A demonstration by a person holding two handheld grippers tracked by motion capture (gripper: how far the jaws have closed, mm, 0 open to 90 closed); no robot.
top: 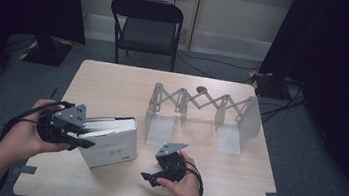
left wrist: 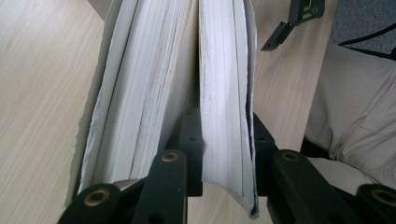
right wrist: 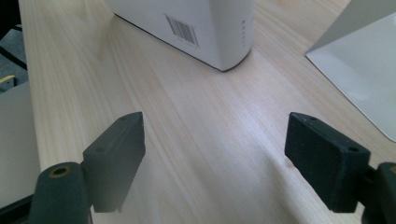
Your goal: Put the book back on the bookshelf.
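At the near edge of the pale wooden worktop (top: 114, 78), the right claw (top: 152, 178) rests low in the person's right hand (top: 183, 184), its two black jaws standing wide apart with only bare wood between them, as the right gripper view shows. Just to the left and slightly farther in, the left claw (top: 88, 135) is clamped on part of a thick white book (top: 111, 143): in the left gripper view one jaw sits inside the split between the pages and the other presses on the outer cover, pinching a slab of pages (left wrist: 224, 116). The book stands on the worktop near its front-left part, its barcode (right wrist: 183, 29) facing the right claw. Beyond it, toward the middle of the worktop, stands an expanding white book rack (top: 200, 114), well apart from both claws. Farther back, past the worktop, a black folding chair (top: 146, 26) stands on the grey floor.
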